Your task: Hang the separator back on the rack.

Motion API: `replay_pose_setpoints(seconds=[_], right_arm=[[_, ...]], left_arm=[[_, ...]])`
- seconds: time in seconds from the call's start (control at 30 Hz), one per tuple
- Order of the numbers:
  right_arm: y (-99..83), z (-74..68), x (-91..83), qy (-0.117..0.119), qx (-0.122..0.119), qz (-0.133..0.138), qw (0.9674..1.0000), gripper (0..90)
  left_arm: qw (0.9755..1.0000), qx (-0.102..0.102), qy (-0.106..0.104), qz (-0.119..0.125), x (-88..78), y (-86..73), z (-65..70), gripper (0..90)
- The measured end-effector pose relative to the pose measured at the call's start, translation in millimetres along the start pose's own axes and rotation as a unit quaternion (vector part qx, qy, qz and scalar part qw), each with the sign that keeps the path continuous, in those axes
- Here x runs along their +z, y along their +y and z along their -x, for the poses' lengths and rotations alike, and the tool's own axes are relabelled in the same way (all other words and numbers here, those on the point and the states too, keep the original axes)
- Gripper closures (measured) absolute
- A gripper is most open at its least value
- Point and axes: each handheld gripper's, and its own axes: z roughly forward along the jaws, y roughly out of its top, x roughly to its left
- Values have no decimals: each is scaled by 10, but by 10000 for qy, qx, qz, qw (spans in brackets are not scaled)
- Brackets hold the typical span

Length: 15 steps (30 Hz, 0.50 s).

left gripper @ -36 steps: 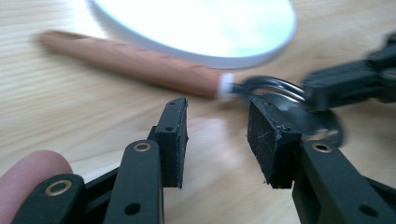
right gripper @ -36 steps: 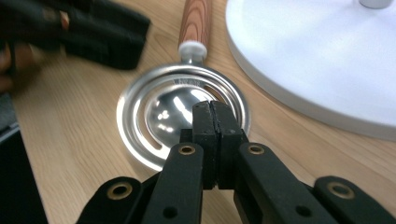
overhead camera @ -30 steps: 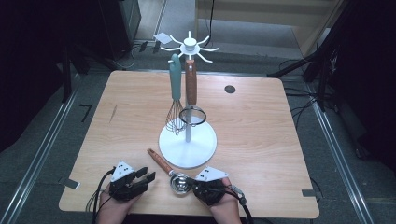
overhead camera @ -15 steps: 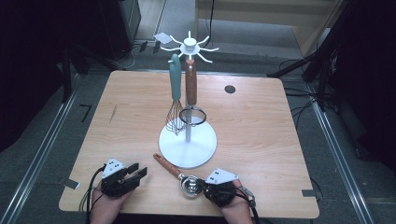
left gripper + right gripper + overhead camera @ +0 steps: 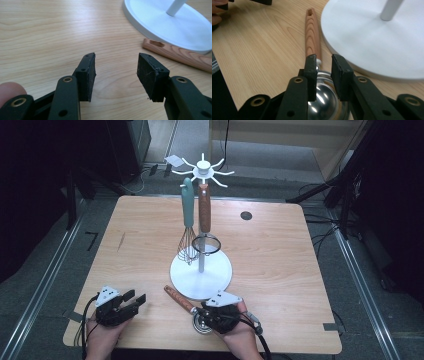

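- One wooden table [image 5: 280, 260], bearing everything below.
- White rack [image 5: 202, 270] upright at mid-table, round base toward the near edge; teal whisk [image 5: 188, 227] and brown-handled strainer [image 5: 205, 222] hung on it.
- Wooden-handled ladle [image 5: 187, 307] flat on the table, just beside the base, steel bowl near the edge.
- Right gripper [image 5: 323, 72] over the bowl, jaws just parted, loosed, nothing pinched.
- Left gripper [image 5: 116, 72] well apart from the ladle, jaws spread, widening, bare.

Rack base [image 5: 201, 275] blocks table centre; ladle [image 5: 187, 307] lies just beside its lower-left rim. Bare tabletop [image 5: 135, 245] at frame left and right gives free passage.
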Motion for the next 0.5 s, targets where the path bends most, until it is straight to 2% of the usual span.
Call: replay_pose_setpoints(seconds=[0.13,0.23,0.3,0.37,0.5], right_arm=[[65,-75,148,146,42,-128,9998,686],[84,-118,268,-21,-21,-262,9997,654],[84,-131,323,-47,-5,-375,9993,646],[74,-134,372,-154,-5,-478,9987,652],[38,-120,383,-132,-97,-504,9986,699]], left_arm=[[9999,-40,110,51,-31,4,-109,491],[9998,-87,164,78,-51,10,-170,491],[9996,-155,212,99,-63,10,-218,491],[9995,-183,226,110,-65,9,-243,491],[9995,-185,225,79,-50,5,-252,491]])
